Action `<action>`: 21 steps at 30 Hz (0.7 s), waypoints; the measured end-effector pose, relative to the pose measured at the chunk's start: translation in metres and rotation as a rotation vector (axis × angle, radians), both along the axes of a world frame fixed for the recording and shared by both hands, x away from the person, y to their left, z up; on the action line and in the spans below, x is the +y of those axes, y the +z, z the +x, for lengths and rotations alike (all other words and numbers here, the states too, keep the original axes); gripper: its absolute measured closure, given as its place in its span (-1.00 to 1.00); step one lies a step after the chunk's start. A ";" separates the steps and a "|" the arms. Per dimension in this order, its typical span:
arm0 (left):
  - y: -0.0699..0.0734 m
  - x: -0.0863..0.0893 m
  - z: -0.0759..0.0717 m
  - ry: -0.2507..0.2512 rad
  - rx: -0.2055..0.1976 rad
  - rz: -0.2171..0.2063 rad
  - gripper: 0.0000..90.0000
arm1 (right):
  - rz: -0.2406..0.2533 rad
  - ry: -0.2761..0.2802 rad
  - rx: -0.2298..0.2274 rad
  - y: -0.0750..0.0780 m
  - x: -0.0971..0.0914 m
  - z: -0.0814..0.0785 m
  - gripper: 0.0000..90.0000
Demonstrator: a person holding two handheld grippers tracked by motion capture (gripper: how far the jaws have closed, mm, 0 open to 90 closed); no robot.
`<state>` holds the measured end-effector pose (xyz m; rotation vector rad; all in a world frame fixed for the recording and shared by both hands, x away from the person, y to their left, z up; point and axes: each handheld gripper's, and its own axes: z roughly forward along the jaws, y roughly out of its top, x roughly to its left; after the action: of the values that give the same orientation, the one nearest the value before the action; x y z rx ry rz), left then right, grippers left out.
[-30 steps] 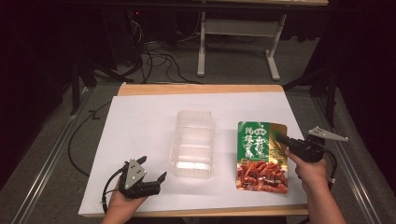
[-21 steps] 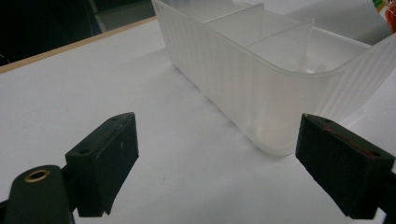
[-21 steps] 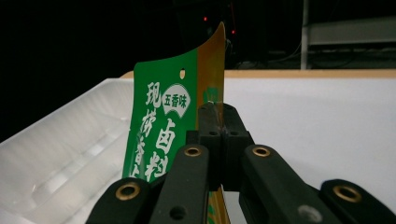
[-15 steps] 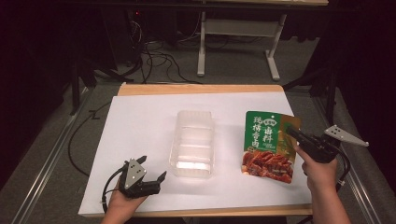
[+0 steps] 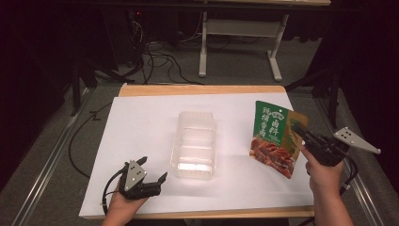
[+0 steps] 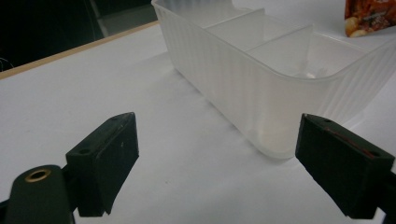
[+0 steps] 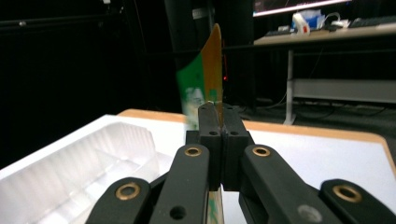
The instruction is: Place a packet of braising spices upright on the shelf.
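A green and orange food pouch [image 5: 275, 137] with a picture of meat hangs tilted above the table's right side, held by its right edge. My right gripper [image 5: 298, 129] is shut on that edge; in the right gripper view the pouch [image 7: 208, 79] stands edge-on above the closed jaws of the gripper [image 7: 218, 119]. A clear plastic divided container [image 5: 194, 145] sits in the middle of the white sheet. My left gripper [image 5: 151, 170] rests near the front left, open, pointing at the container [image 6: 275, 70] with nothing between its fingers [image 6: 105, 161].
The white sheet [image 5: 141, 127] covers a wooden table [image 5: 202, 90]. Cables trail on the floor at the left and behind. A metal desk frame [image 5: 240, 33] stands beyond the far edge. A corner of the pouch [image 6: 371, 16] shows past the container in the left gripper view.
My right gripper has lifted the pouch off the sheet and moved it to the right, tilting it upright. The left gripper has stayed in place.
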<state>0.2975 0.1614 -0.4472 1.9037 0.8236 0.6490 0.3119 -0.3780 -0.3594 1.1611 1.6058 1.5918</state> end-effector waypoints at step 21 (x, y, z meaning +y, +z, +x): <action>0.001 0.002 -0.001 -0.002 -0.009 0.003 -0.70 | -0.011 0.009 -0.094 0.005 0.009 -0.006 1.00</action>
<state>0.2963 0.1633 -0.4466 1.9024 0.8161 0.6572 0.3058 -0.3691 -0.3544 1.0588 1.5593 1.6174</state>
